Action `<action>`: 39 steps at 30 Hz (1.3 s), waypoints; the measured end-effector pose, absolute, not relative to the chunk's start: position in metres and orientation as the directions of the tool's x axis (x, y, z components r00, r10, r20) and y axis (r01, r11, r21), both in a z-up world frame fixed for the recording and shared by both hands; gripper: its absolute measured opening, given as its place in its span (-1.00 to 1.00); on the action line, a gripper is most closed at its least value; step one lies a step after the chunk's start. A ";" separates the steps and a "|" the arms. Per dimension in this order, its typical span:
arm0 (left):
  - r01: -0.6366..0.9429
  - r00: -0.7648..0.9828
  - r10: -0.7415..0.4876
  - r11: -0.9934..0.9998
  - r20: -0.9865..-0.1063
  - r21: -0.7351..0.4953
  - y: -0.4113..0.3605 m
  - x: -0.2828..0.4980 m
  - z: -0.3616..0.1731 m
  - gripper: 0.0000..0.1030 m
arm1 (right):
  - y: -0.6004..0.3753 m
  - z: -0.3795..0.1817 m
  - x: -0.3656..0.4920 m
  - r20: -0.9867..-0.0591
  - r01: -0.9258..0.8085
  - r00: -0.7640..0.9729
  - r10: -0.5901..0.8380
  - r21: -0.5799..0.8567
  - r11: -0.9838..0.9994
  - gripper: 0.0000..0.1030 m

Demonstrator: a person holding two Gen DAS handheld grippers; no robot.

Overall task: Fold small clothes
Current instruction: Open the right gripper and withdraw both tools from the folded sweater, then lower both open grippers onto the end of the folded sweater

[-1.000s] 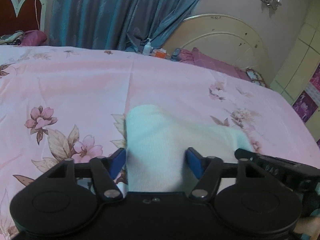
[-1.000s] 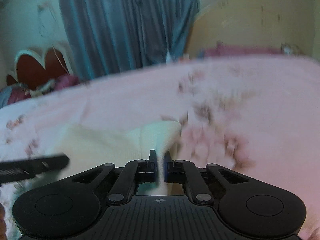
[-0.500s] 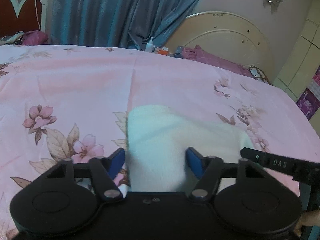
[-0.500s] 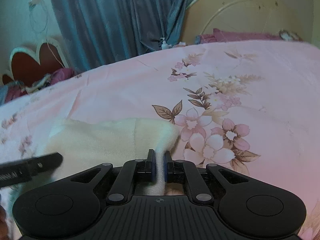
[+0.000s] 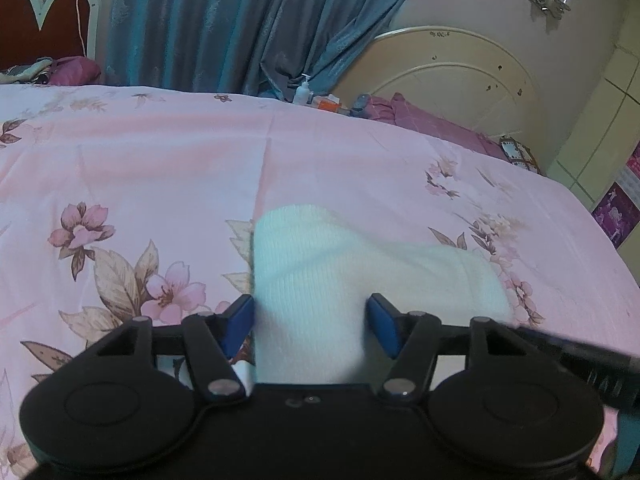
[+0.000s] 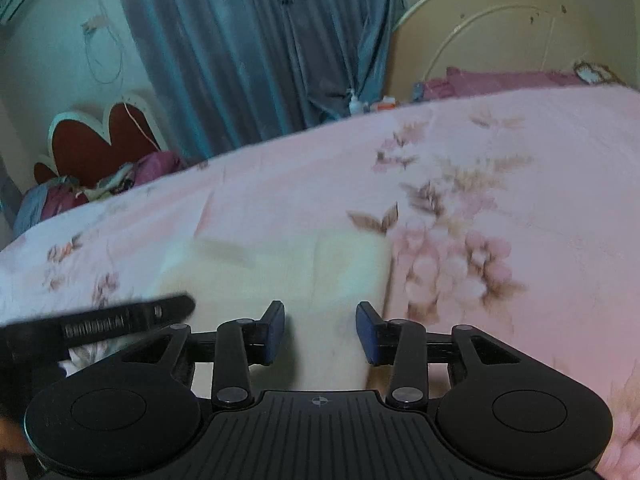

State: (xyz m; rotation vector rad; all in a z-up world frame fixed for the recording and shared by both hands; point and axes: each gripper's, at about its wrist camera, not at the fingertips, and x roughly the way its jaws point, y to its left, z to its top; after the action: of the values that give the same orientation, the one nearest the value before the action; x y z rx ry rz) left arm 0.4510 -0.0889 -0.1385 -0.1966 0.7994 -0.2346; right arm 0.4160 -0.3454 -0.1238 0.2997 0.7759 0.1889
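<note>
A small white knitted garment (image 5: 320, 264) lies flat and folded on the pink floral bedsheet (image 5: 160, 168). My left gripper (image 5: 310, 326) hovers over its near left part, jaws apart, the cloth between the blue pads and not pinched. In the right wrist view the same garment (image 6: 280, 272) looks cream. My right gripper (image 6: 320, 332) is over its near right corner with its jaws opening; the cloth lies between the pads, free of them. Each gripper's black finger shows at the edge of the other's view: the right one (image 5: 580, 360) and the left one (image 6: 100, 324).
The bed runs wide to the left and far side. Blue curtains (image 5: 240, 20) hang behind it, with a cream headboard (image 5: 452, 72), purple pillows (image 5: 424, 120) and a small pump bottle (image 5: 302, 90) at the far edge. A red heart-shaped headboard (image 6: 100, 140) stands far left.
My right gripper, shut on the garment's corner before, has parted its jaws and let the cloth drop flat, pulling back slightly. The left gripper has kept still.
</note>
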 end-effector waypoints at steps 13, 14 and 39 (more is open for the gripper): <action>0.180 0.703 -0.264 0.964 -0.660 -0.194 -0.085 0.422 -0.117 0.17 | -0.360 -0.133 0.406 -0.673 -0.027 0.694 0.257 0.333 0.943 -0.06; 0.183 0.703 -0.265 0.964 -0.660 -0.191 -0.082 0.416 -0.116 0.17 | -0.360 -0.128 0.401 -0.664 -0.033 0.699 0.265 0.340 0.940 -0.06; 0.153 0.614 -0.288 0.957 -0.735 -0.247 -0.073 0.353 -0.141 0.15 | -0.346 -0.131 0.298 -0.739 -0.106 0.619 0.265 0.256 0.961 -0.37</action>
State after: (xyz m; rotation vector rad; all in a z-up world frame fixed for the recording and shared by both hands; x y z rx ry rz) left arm 0.3534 -0.0728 -0.1405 -0.1661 0.8740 -0.2552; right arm 0.2985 -0.3456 -0.1312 0.1946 0.8784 0.2152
